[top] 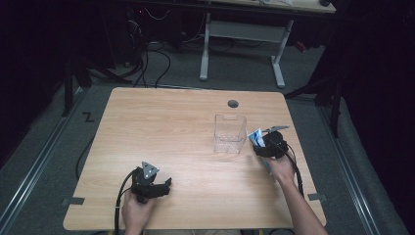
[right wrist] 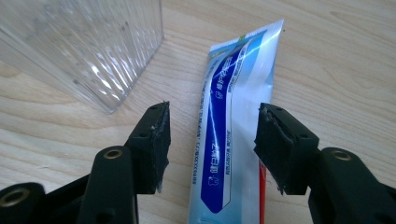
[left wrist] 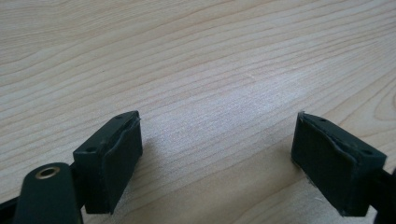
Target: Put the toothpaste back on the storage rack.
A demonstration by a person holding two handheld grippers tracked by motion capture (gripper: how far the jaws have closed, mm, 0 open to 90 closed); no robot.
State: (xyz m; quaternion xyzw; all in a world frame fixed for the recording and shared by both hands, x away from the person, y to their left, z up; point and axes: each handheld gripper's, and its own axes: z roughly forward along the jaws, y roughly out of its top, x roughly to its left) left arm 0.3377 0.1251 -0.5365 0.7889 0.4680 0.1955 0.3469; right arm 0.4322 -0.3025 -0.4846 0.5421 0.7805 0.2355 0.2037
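The toothpaste tube (right wrist: 229,140), its cap end cut off, lies between the right claw's (right wrist: 212,140) released jaws beside a ribbed clear plastic box (right wrist: 93,46); the left claw (left wrist: 217,154) gapes over the woodgrain table (left wrist: 196,56).

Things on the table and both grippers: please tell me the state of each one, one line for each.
Clear container: upright, open at the top, looks empty.
Toothpaste tube: lying flat on the table beside the container, not gripped.
Right gripper: open, one jaw on each side of the tube.
Left gripper: open, nothing between the jaws, low over bare table.
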